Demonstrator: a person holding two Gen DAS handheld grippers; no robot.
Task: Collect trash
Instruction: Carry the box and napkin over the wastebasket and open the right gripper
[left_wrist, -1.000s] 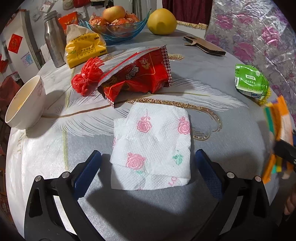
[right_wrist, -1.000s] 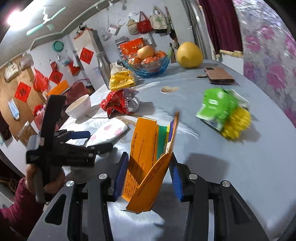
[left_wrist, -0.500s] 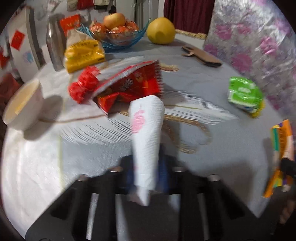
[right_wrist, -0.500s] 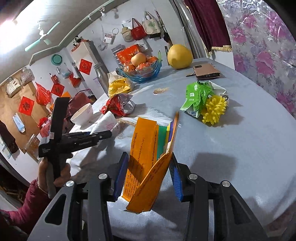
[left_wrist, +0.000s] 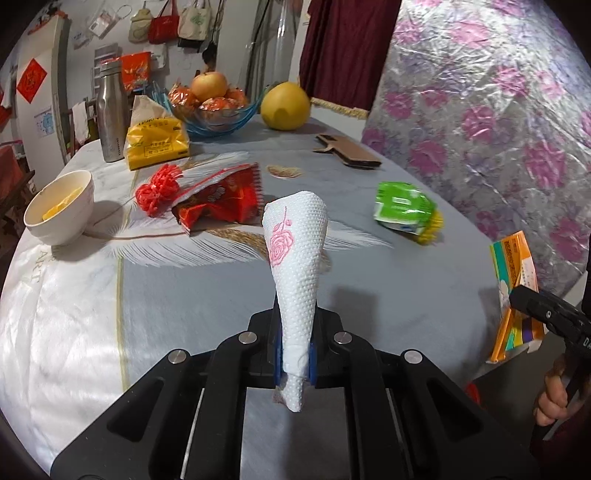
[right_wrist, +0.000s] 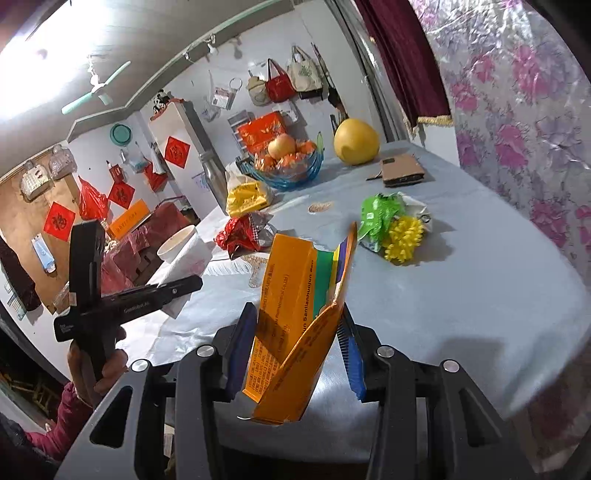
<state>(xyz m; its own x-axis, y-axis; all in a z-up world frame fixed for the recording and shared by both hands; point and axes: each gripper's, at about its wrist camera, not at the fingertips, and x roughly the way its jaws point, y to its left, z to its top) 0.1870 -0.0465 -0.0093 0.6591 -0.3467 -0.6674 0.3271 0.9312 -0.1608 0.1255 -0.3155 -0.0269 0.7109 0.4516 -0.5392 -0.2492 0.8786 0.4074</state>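
Now the left claw (left_wrist: 294, 360) is clamped on a napkin (left_wrist: 295, 254), lifted clear above the tabletop (left_wrist: 184, 295). Right claw (right_wrist: 295, 347) grips an orange box (right_wrist: 295, 306), also off the tabletop.

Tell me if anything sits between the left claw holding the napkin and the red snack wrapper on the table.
Nothing visible does. The left claw is shut on the napkin, and only bare tablecloth lies before the red snack wrapper.
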